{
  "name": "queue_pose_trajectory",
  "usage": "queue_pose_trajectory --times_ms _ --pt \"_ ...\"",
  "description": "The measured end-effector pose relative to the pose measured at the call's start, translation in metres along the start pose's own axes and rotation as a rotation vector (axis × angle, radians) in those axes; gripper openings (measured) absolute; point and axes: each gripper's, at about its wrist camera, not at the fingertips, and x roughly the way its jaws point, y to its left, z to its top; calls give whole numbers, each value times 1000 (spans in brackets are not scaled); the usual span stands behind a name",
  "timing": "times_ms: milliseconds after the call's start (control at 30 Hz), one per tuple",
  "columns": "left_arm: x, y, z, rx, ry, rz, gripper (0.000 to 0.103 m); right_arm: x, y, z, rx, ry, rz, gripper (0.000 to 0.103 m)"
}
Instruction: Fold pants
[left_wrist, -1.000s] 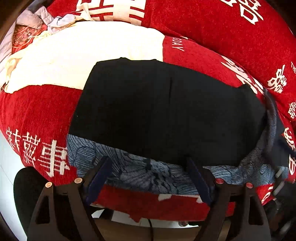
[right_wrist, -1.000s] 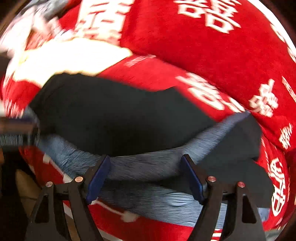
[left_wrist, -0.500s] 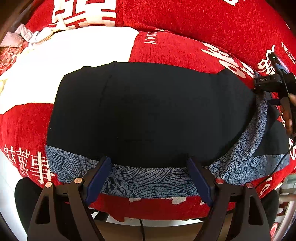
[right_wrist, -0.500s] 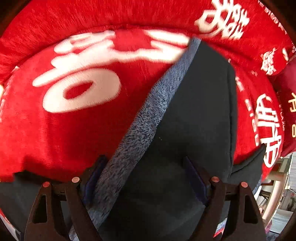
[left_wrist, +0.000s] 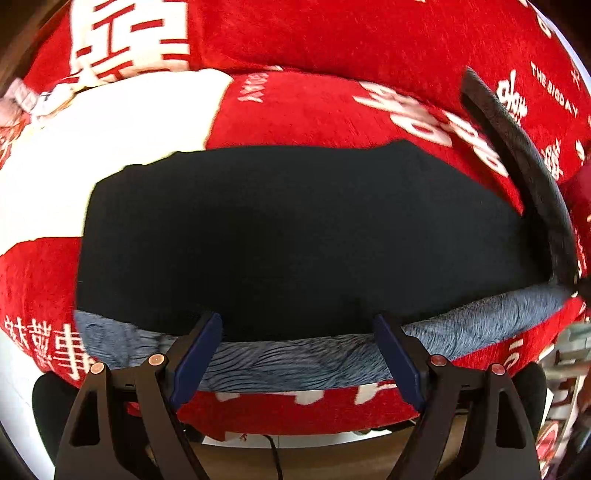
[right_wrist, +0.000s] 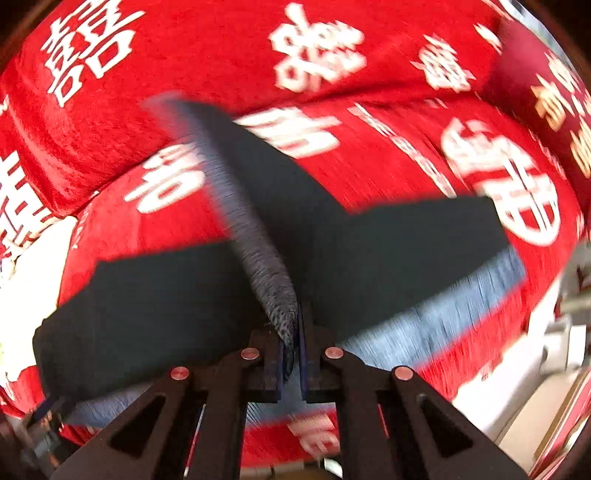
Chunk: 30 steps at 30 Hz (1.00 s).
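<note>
black pants, red-and-white blanket

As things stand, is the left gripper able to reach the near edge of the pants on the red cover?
Probably yes. The left gripper is open and the grey-blue near edge of the pants lies between its fingers with nothing over it. The right gripper holds another part, off to the side.

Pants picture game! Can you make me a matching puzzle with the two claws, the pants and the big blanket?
Things:
1. left claw
2. right claw
3. pants
4. blanket

States:
A. red with white characters
B. open, holding nothing
C. black with a blue-grey lining
D. shut on the fabric

Pairs: 1-B, 2-D, 3-C, 4-A
</note>
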Motion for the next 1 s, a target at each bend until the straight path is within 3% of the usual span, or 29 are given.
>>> queue_pose_trajectory --times_ms 133,200,333,367,433,500,633,700,800,900,1000 --pt "12 -21 -4 62 9 41 87 31 -19 -28 45 41 2 6" --pt "15 -29 -8 94 -1 67 93 35 -16 -37 6 0 -15 6" --pt "17 -36 -16 122 -19 117 94 30 9 -45 -186 -47 -118 11" --pt "15 -37 -17 115 -14 106 94 27 16 -47 -251 -44 -162 16" --pt "6 -37 -15 88 -14 39 94 15 23 -54 -327 -59 -213 57" --pt "1 -41 -13 79 -31 10 94 -1 25 -60 -359 -119 -216 75" --pt "21 -60 -11 121 5 49 94 -35 53 -61 -483 -261 -198 77" --pt "24 -72 -14 160 -20 86 94 -29 72 -55 -552 -295 -203 79" --pt "25 -88 -25 232 -26 100 94 -5 111 -46 -753 -320 -174 79" --pt "23 -94 -38 298 -28 140 94 24 142 -32 -873 -262 -113 79" --pt "2 -77 -37 247 -47 86 94 45 166 -19 -920 -210 -70 79"
